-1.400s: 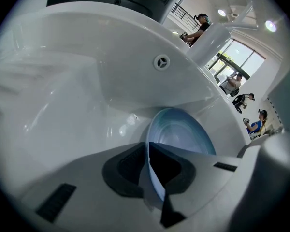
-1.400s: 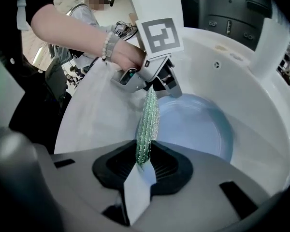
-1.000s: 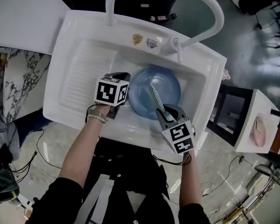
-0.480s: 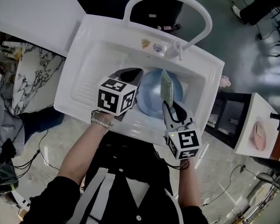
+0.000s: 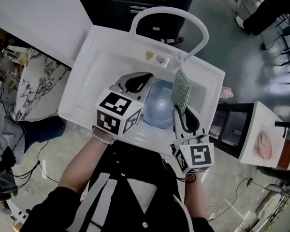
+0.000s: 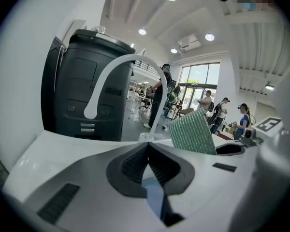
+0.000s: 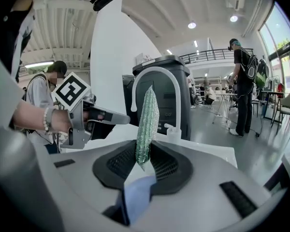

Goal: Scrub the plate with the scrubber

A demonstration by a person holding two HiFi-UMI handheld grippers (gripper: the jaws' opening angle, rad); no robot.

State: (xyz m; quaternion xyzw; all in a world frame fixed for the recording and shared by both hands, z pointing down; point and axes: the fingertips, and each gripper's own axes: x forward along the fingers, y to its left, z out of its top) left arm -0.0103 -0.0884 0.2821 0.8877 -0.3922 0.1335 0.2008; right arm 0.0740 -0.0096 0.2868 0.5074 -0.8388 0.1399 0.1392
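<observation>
Two grippers: the left gripper (image 6: 146, 146) has its jaws pressed together at the left edge of the one blue plate (image 5: 160, 111), and the right gripper (image 7: 144, 161) pinches the lower end of the one green scrubber (image 5: 182, 90). The scrubber stands on its long axis, free end up and toward the single arched faucet (image 5: 166, 11), just beside the plate's right edge, over the one white sink (image 5: 87, 88).

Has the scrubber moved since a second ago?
Yes. The scrubber lay flat on the plate; now it stands upright in the right tongs, raised off it toward the faucet.
</observation>
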